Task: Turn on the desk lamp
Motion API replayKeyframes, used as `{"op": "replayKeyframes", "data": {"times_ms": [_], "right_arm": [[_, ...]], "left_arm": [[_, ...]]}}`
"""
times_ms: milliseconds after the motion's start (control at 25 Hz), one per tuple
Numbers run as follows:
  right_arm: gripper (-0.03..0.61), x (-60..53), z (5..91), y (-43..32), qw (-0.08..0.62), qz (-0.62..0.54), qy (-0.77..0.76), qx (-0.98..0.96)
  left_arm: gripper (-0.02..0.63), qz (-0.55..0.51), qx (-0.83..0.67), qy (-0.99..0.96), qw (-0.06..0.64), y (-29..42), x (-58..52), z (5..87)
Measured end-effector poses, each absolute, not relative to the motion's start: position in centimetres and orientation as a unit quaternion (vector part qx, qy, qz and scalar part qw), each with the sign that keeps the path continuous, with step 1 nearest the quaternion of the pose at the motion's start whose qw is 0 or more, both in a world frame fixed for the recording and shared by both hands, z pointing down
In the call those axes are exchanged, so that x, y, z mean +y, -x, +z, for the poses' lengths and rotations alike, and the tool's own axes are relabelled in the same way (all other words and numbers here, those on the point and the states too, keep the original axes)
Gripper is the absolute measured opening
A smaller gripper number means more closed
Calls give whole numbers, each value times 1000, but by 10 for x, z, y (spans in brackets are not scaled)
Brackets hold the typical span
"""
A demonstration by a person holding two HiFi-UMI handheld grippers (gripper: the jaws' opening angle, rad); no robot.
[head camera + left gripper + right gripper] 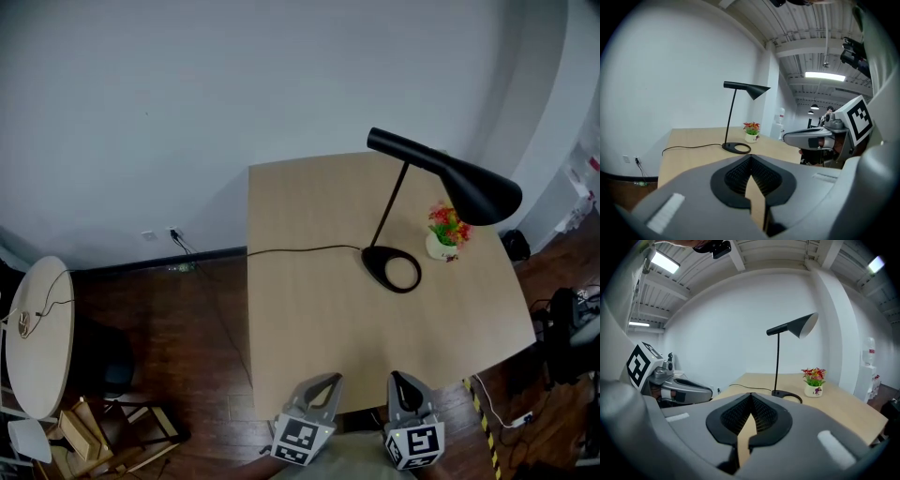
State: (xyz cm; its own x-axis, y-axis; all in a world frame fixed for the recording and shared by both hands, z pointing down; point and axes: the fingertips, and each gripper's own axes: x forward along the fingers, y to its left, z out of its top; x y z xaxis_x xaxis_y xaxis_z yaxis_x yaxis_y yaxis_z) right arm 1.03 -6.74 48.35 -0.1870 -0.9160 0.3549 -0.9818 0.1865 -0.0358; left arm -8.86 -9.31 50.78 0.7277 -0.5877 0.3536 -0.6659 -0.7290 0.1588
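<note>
A black desk lamp (394,202) stands on the far right part of a wooden table (309,319). Its ring-shaped base (392,268) rests on the tabletop and its cone shade (480,189) hangs over the right side. The lamp's black cable (300,250) runs left off the table toward a wall socket (173,232). My left gripper (323,382) and right gripper (401,380) hover side by side at the table's near edge, both shut and empty, well short of the lamp. The left gripper view shows the lamp (736,117) ahead; the right gripper view shows the lamp (778,362) too.
A small white pot of red and yellow flowers (446,234) sits just right of the lamp base. A round white table (37,337) and wooden pieces (84,441) stand on the floor at left. A dark chair (567,337) and cables lie at right.
</note>
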Motion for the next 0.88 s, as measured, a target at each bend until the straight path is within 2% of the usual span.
{"op": "replayKeyframes", "data": {"times_ms": [560, 880], "right_arm": [[0, -224, 528, -68, 142, 152, -567, -797], [0, -315, 570, -81, 166, 150, -554, -802]], "left_arm": [[0, 165, -422, -879, 148, 23, -224, 521], [0, 184, -464, -850, 169, 11, -276, 549]]}}
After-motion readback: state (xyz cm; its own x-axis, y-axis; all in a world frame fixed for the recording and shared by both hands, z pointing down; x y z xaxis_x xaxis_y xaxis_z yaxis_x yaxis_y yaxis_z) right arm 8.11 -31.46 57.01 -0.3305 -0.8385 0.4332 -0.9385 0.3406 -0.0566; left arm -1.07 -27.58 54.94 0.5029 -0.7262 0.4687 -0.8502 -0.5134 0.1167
